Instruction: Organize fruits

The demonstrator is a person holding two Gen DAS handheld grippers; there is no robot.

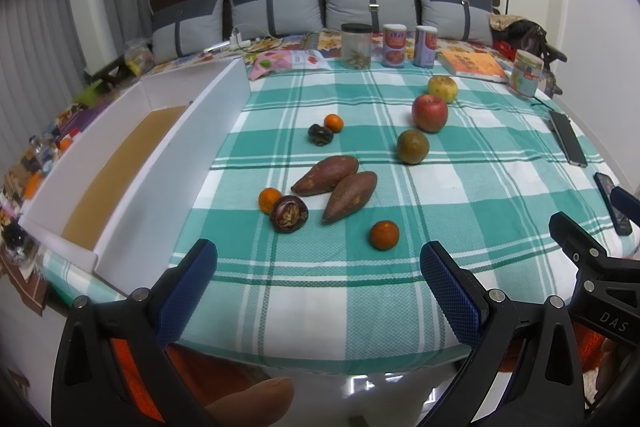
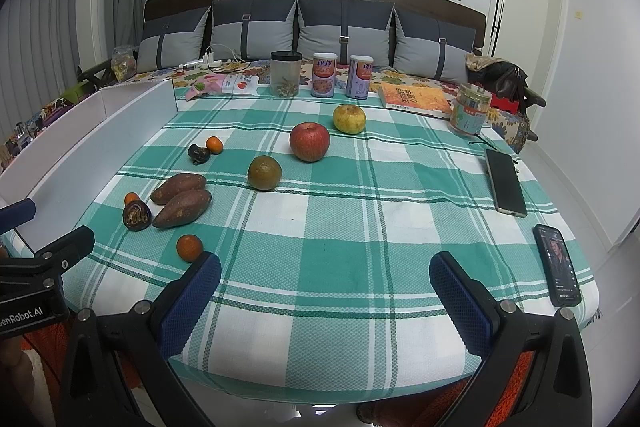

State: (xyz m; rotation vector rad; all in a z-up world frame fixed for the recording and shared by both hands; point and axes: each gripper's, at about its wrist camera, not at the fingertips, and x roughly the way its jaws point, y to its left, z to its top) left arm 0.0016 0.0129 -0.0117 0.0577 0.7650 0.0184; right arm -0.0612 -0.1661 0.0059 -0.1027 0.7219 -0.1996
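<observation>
Seen from the left wrist, the left gripper (image 1: 318, 259) hangs with fingers wide apart and empty over the near edge of the checked cloth (image 1: 360, 291), where two sweet potatoes (image 1: 336, 187) lie touching, a small orange (image 1: 384, 235) sits just ahead, and a white box (image 1: 132, 167) stands along the left side. From the right wrist, the right gripper (image 2: 325, 273) is likewise spread and empty, with a red apple (image 2: 309, 141), a yellow apple (image 2: 349, 119) and a greenish fruit (image 2: 264, 173) farther up the cloth, well apart from its fingers.
</observation>
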